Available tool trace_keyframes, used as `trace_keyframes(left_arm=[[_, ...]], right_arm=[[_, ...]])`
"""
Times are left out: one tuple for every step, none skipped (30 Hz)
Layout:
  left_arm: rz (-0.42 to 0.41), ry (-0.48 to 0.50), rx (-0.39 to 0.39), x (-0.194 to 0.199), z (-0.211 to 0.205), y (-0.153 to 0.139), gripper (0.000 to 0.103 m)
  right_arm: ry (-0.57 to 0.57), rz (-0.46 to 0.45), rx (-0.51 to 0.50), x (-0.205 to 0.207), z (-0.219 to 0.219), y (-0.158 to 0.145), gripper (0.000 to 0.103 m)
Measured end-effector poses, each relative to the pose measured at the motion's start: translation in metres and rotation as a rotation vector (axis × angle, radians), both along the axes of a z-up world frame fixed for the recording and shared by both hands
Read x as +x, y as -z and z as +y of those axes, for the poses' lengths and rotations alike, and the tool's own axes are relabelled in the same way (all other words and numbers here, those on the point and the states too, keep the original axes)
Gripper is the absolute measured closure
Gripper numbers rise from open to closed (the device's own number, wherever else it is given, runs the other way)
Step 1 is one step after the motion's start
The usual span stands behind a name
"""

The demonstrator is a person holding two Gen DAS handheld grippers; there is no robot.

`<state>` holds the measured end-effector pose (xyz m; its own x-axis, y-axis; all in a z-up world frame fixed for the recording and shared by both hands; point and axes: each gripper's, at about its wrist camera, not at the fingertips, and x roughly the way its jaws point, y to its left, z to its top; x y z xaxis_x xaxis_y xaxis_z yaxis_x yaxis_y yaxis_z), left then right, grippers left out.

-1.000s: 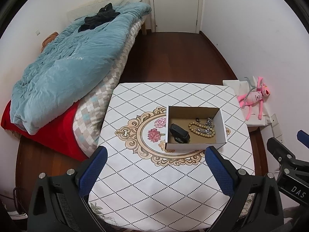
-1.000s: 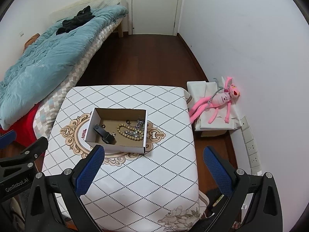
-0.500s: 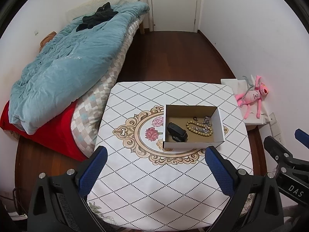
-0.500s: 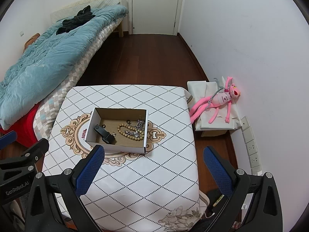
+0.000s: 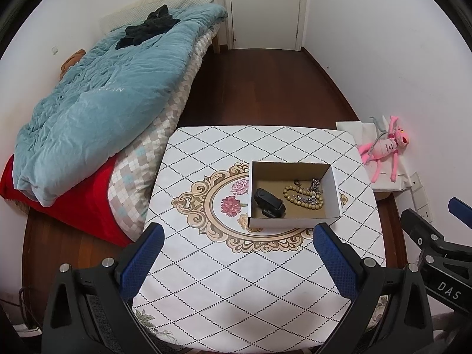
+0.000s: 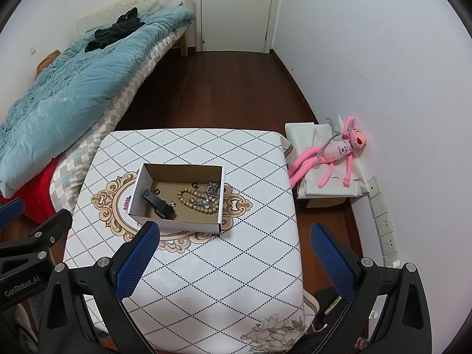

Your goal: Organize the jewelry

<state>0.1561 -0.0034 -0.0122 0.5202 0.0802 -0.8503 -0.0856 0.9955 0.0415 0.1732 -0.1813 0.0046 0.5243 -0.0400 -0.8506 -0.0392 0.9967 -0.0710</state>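
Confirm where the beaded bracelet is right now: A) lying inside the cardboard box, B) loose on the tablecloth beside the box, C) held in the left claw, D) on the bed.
A: the beaded bracelet lies on the floor of the open cardboard box, next to a black band, while the left claw and the right claw are both open and empty, back from the box.

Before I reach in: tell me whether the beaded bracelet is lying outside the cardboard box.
No, the beaded bracelet lies on the floor inside the open cardboard box, beside the black watch.
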Motion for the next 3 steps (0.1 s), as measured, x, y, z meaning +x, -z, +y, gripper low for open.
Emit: trace_keyframes(left_arm=[[-0.006,0.002,0.001,-0.0002,-0.0007,-0.0011,0.0],[-0.005,0.004,-0.004,-0.0002,-0.0013,-0.0013,0.0],[-0.002,0.004,-0.011,0.0006,-0.0015,-0.0015,0.0]], right_arm=[[0.0,0.001,0.0,-0.0001,0.0003,0.0002,0.0],[0.0,0.001,0.001,-0.0002,0.0005,0.0005,0.0],[0.0,0.001,0.0,0.0002,0.0002,0.0004,0.0]])
